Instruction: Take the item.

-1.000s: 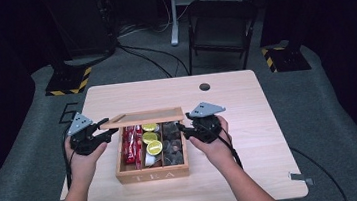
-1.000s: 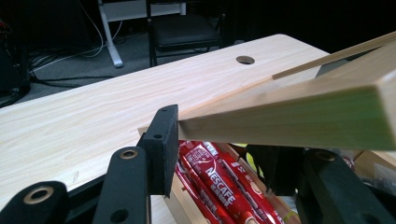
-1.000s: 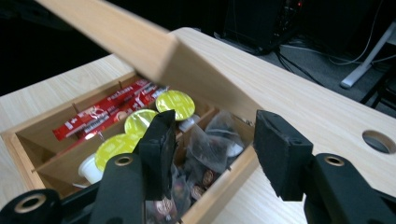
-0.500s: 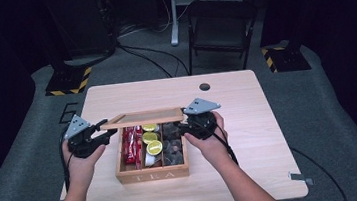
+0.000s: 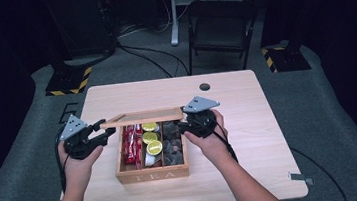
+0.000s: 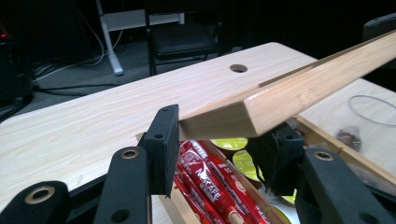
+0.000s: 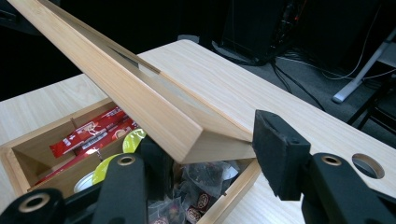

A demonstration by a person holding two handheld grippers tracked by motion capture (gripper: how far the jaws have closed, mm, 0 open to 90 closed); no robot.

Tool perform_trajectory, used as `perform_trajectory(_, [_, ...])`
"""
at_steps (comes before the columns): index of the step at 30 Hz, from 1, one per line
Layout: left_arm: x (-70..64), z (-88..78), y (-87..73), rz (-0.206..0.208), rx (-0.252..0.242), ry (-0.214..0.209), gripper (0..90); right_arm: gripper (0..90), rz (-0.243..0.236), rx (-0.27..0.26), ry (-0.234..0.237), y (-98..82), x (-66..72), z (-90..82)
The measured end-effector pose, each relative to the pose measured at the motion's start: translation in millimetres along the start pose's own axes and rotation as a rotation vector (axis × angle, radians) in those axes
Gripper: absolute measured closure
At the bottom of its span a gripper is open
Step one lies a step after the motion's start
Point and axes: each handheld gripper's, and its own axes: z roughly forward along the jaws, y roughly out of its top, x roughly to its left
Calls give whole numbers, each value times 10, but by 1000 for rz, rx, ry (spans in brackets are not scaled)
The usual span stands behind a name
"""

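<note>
Both grippers are up at the raised lid [image 5: 142, 117] of the wooden tea box [image 5: 153, 174], one at each end. From where I stand, the left gripper [image 5: 103, 134] has its two black jaws on either side of the lid's left front corner; in the left gripper view [image 6: 219, 149] the pads sit right against the wood, front and back, so it is clamped on that corner. The right gripper [image 5: 183, 124] is at the opposite corner. In the right gripper view [image 7: 212, 154] the lid's corner lies between its jaws, the near one tucked under the wood, while the far pad [image 7: 280, 154] stands just off the lid's edge with a sliver of gap showing, so I would call those jaws parted around the corner, not pressing on it.

Tilted up on its back edge, the lid hangs over the rear of the box, its front edge lifted clear so the compartments are open to view. The box sits near the middle of the table [image 5: 251, 138], a little toward the person's edge, with "TEA" cut into its near wall. Inside, red stick sachets [image 5: 131, 141] fill the left compartment, yellow-green capsules [image 5: 152, 142] the middle one, and dark wrapped tea bags [image 5: 173, 144] the right. A round cable hole [image 5: 204, 86] sits near the table's far edge, well apart from the box.
</note>
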Motion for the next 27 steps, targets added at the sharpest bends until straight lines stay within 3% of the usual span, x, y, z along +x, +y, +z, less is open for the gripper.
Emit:
perform_trajectory(8, [1, 7, 67, 3, 40, 5, 536, 514, -2, -3, 10, 18, -20, -24])
perform_trajectory(16, [-19, -12, -2, 5, 41, -2, 531, 532, 13, -7, 44, -50, 0, -115])
perform_trajectory(27, [-30, -38, -61, 14, 60, -18, 526, 528, 1, 3, 47, -106, 49, -143])
